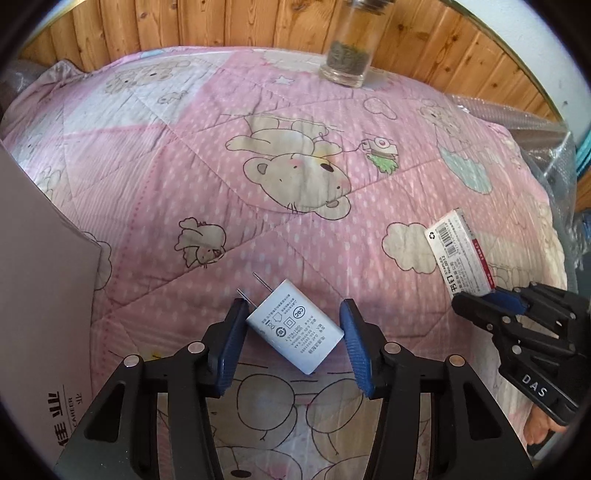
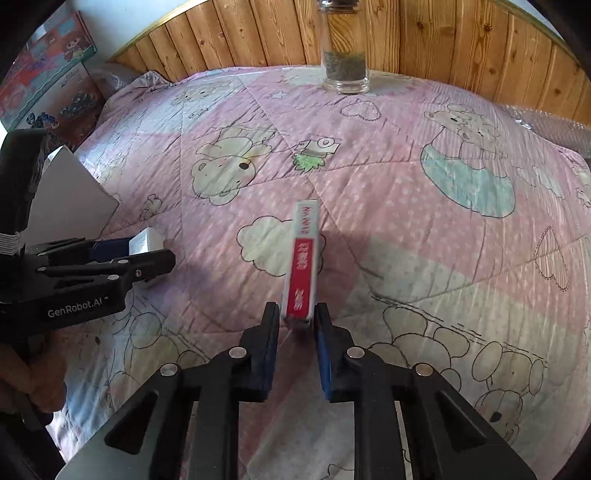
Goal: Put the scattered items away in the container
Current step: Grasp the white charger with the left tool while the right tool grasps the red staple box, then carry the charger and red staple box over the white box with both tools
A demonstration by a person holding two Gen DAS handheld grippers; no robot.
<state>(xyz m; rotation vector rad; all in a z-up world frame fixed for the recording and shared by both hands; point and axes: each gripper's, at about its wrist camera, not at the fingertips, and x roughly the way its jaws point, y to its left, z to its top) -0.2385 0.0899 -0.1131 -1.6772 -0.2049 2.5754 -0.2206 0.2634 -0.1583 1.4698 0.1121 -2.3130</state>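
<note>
A white plug-in charger (image 1: 295,328) lies slantwise on the pink bear quilt (image 1: 258,221), its two prongs pointing up-left. My left gripper (image 1: 293,312) is shut on it, a blue pad touching a corner on each side; the right wrist view shows that left gripper (image 2: 155,251) from the side with the charger (image 2: 146,240) between its fingers. My right gripper (image 2: 296,312) is shut on the near end of a slim red-and-white box (image 2: 303,266), which sticks out forward and tilts up. In the left wrist view the box (image 1: 458,254) and right gripper (image 1: 476,295) are at the right. A pale grey carton (image 1: 37,295) stands at the left.
A glass jar (image 1: 347,48) with dark dried stuff in its bottom stands at the quilt's far edge before the wooden panelling (image 1: 147,29). Bubble wrap (image 1: 554,166) lies past the right edge. A colourful printed box (image 2: 40,81) sits far left. A hand (image 2: 33,384) holds the left gripper.
</note>
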